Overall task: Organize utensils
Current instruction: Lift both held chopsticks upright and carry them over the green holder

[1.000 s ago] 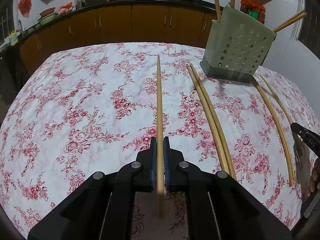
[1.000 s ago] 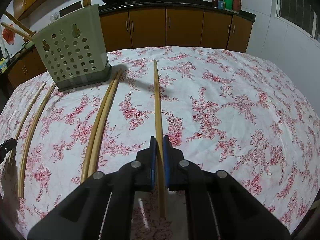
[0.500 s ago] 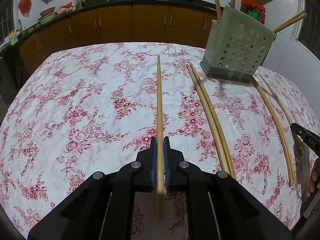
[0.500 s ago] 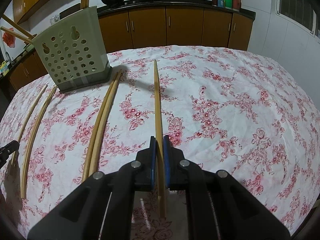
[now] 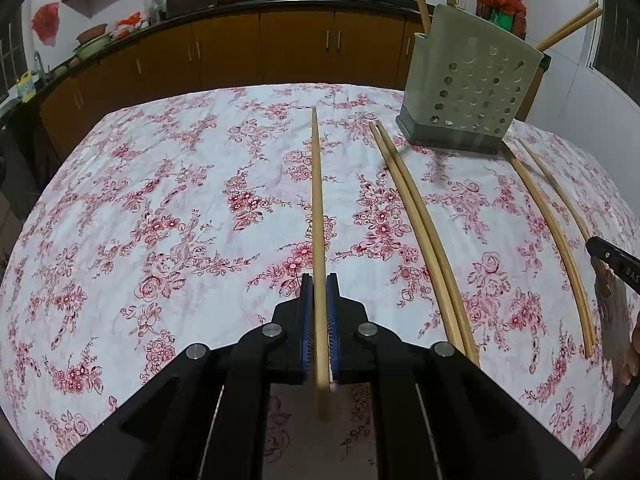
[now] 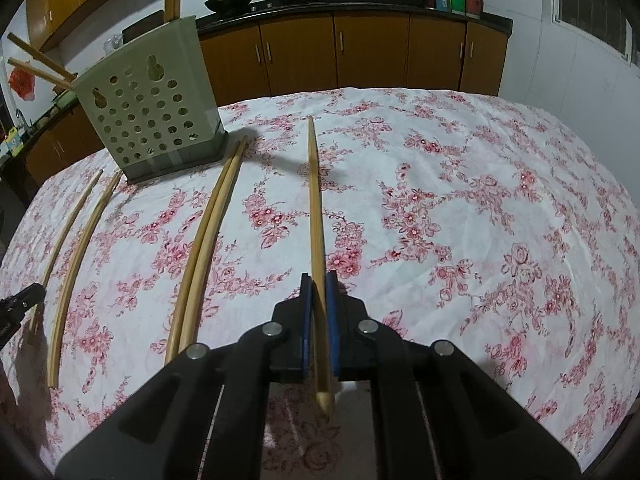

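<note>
**A:** What does my left claw [image 5: 318, 280] have?

**B:** From here I see it pinching a single chopstick [image 5: 317, 208] between its blue pads [image 5: 306, 312]. The stick runs straight ahead over the floral cloth [image 5: 160, 208] on the tabletop, and its butt end pokes out behind the pads.

**A:** And my right claw [image 6: 318, 280]?

**B:** I read the same there: it is pressed together on another chopstick [image 6: 316, 208], thick end toward the camera, thin tip pointing toward the cabinets [image 6: 372, 52].

**A:** Where is the holder?

**B:** The green perforated holder [image 5: 472, 88] stands upright at the far side of the tabletop, right of the left claw and left of the right one. A few chopsticks already stick out of its top, some leaning outward.

**A:** What is loose on the cloth?

**B:** I count a close pair of chopsticks [image 5: 424, 232] lying side by side, their far ends just beside the holder's base. A second pair [image 6: 76, 236] lies on the holder's other side, slightly apart from each other. In the left view the tip of the other claw shows at the right edge near that second pair.
</note>
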Tool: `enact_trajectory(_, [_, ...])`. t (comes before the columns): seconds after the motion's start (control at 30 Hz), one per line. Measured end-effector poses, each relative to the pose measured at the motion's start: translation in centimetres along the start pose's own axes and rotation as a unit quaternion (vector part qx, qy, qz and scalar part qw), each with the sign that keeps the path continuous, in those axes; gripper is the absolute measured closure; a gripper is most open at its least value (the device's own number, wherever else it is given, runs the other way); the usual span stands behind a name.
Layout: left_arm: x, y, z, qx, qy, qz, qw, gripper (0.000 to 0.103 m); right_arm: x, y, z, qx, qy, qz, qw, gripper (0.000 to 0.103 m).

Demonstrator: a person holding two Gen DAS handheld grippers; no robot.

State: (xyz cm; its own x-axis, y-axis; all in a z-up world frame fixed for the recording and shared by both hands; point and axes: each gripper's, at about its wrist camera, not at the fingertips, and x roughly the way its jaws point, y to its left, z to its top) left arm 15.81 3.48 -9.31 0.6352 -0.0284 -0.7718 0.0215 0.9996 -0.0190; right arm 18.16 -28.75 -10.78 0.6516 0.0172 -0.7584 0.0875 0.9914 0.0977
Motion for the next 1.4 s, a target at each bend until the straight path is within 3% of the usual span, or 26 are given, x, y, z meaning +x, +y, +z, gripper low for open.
enact_trajectory(0.1, [0.0, -0.1, 0.1, 0.007, 0.000, 0.004, 1.0000, 0.096, -0.5, 0.1, 0.1, -0.004, -0.007, -0.002, 1.000, 0.095])
enact_trajectory(0.23, [-1.8, 0.2, 1.1, 0.003, -0.029, -0.004, 0.9996, 0.096, -3.0, 0.0, 1.2, -0.001, -0.052, 0.000, 0.999, 0.095])
enact_trajectory(0.53, [-8.8, 1.3, 6.4, -0.043, -0.152, -0.043, 0.9864, 0.096, -9.7, -0.3, 5.2, 0.005, -0.167, 0.008, 0.986, 0.095])
enact_trajectory(0.63, [-10.3, 1.4, 7.7, -0.055, -0.178, -0.048, 0.9812, 0.096, -10.7, -0.3, 6.0, 0.004, -0.186, 0.007, 0.983, 0.095])
enact_trajectory(0.77, [-10.5, 1.5, 8.6, -0.056, -0.183, -0.049, 0.9803, 0.096, -11.3, -0.2, 7.0, 0.004, -0.192, 0.008, 0.981, 0.095])
enact_trajectory(1.13, [-14.3, -0.4, 10.5, -0.018, -0.207, -0.090, 0.9741, 0.096, -18.1, 2.1, 11.5, -0.004, -0.258, 0.101, 0.961, 0.095])
enact_trajectory(1.4, [-17.8, -2.3, 12.0, -0.005, -0.251, -0.130, 0.9592, 0.096, -21.4, 5.4, 13.8, -0.026, -0.309, 0.147, 0.939, 0.095])
